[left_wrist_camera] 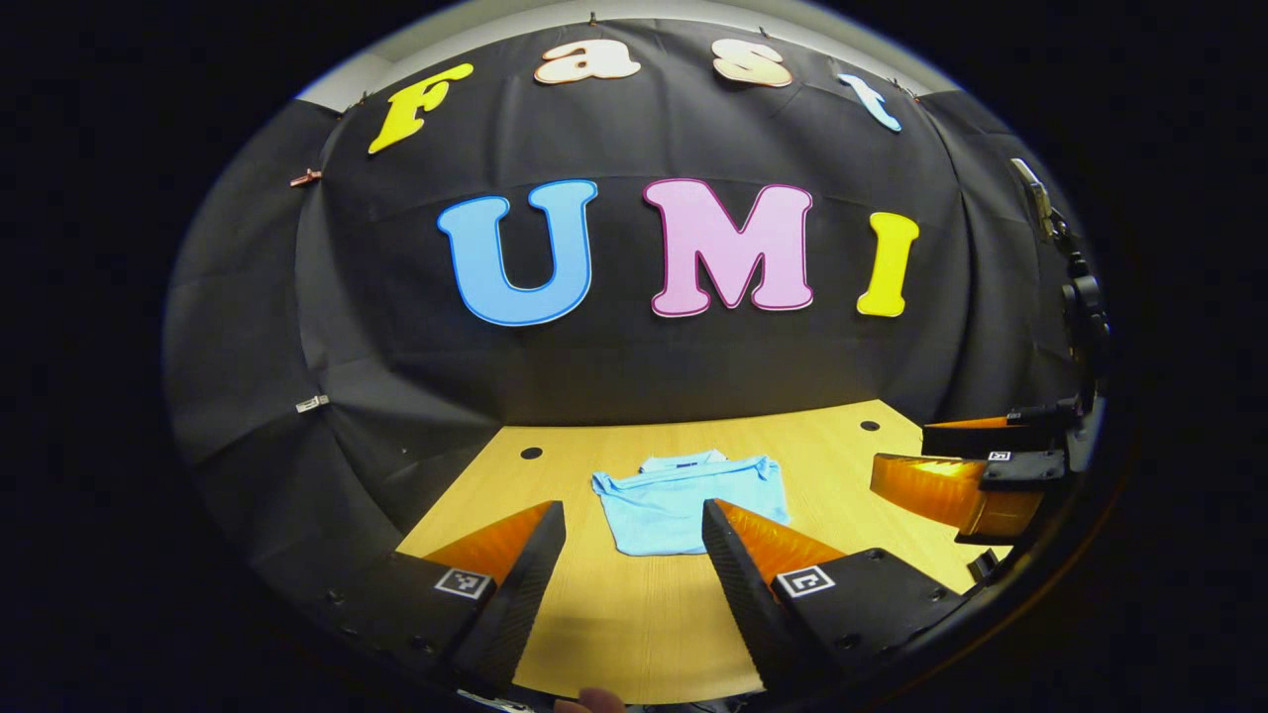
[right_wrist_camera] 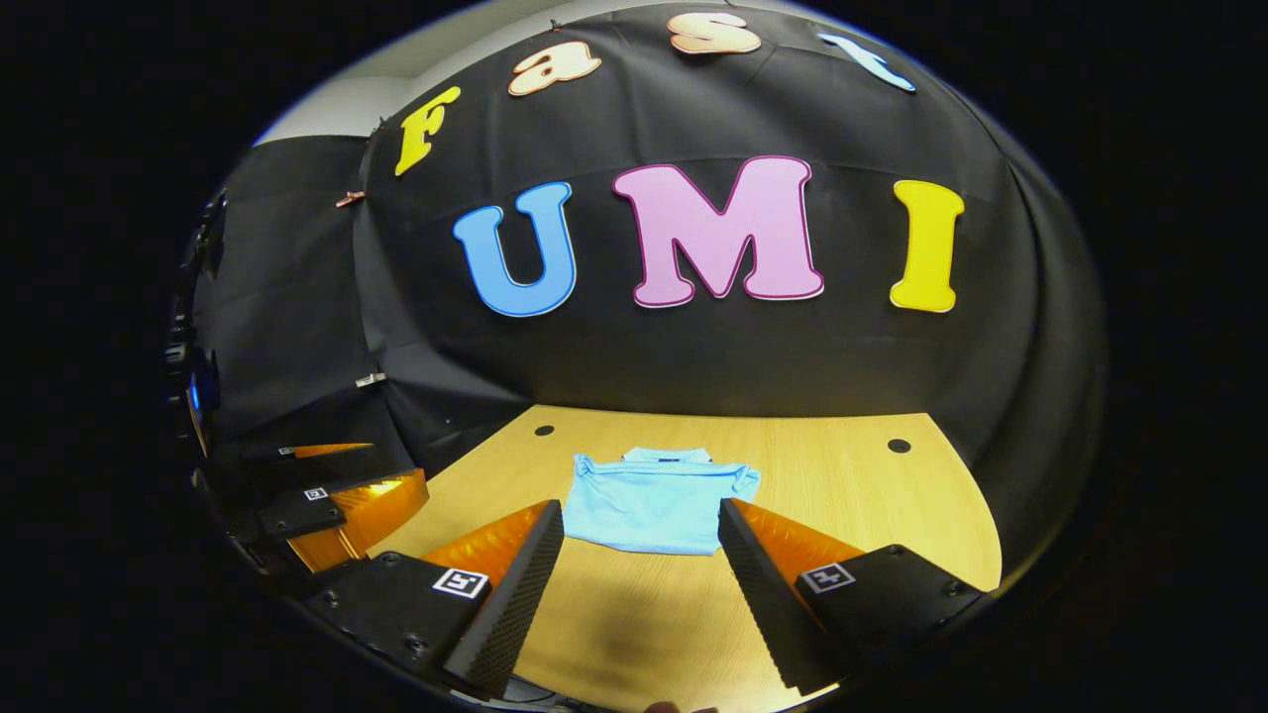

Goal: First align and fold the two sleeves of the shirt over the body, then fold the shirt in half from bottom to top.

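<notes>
Shirt (left_wrist_camera: 684, 500), light blue and already folded into a compact rectangle with its collar toward the far edge, lies flat on the wooden desk (left_wrist_camera: 644, 614), about midway between the desk's left and right edges and nearer its far edge. We see the left tool (left_wrist_camera: 634, 545) held above the near edge, its fingers spread apart and grasping nothing. We see the right tool (right_wrist_camera: 641, 550) likewise released above the near edge, clear of the shirt (right_wrist_camera: 654, 505). Two dark round holes (right_wrist_camera: 898, 446) mark the desk's far corners.
</notes>
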Demonstrator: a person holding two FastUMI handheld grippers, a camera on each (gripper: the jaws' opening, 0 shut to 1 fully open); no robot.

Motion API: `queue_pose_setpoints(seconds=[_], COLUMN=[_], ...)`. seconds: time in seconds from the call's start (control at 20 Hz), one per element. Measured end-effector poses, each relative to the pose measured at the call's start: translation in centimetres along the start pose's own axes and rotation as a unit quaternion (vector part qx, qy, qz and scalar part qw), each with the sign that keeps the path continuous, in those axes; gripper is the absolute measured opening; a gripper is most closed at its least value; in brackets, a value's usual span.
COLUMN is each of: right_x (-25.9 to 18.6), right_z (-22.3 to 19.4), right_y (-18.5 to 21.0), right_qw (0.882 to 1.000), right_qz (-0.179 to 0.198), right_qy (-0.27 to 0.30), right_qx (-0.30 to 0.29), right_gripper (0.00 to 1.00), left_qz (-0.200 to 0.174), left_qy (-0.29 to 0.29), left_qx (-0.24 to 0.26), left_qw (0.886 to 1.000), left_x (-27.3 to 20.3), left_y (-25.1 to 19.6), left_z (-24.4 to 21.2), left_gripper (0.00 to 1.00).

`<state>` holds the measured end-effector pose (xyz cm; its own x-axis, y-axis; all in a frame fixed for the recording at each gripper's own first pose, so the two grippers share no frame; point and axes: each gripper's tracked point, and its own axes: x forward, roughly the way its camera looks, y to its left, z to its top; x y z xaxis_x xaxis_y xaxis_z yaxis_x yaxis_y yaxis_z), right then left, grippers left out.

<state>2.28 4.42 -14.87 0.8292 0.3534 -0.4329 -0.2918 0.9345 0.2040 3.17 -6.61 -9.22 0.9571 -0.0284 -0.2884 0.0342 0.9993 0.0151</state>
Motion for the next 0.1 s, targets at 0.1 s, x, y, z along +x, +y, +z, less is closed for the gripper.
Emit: queue_pose_setpoints(seconds=[0.1], right_x=[0.08], right_z=[-0.01], right_y=[0.07], right_qw=[1.000], right_qz=[0.001], right_qy=[0.000], right_qx=[0.000], right_gripper=[0.98], left_qz=[0.000], left_qy=[0.000], left_qx=[0.000], left_qw=[1.000], left_x=[-0.05], left_y=[-0.07], left_z=[0.00], left_gripper=[0.89])
